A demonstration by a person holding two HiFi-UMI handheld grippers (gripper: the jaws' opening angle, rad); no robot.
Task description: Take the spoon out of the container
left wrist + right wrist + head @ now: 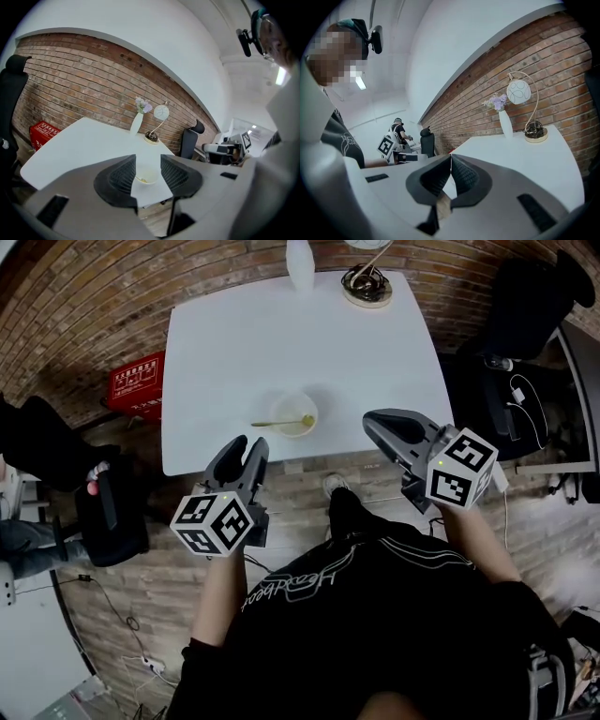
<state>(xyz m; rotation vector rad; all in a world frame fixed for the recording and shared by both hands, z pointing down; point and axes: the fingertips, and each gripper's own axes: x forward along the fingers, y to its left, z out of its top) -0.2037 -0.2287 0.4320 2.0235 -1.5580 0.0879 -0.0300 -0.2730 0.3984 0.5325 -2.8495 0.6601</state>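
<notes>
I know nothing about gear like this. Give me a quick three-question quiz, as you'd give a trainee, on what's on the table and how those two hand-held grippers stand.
1. True or false: the spoon lies in the bowl, near the front edge of the table.
2. Of the left gripper and the right gripper, which has its jaws apart? A) left B) right C) both
3. What stands beside the vase at the table's far edge?
Key: 1 true. 2 A. 3 a lamp.
</notes>
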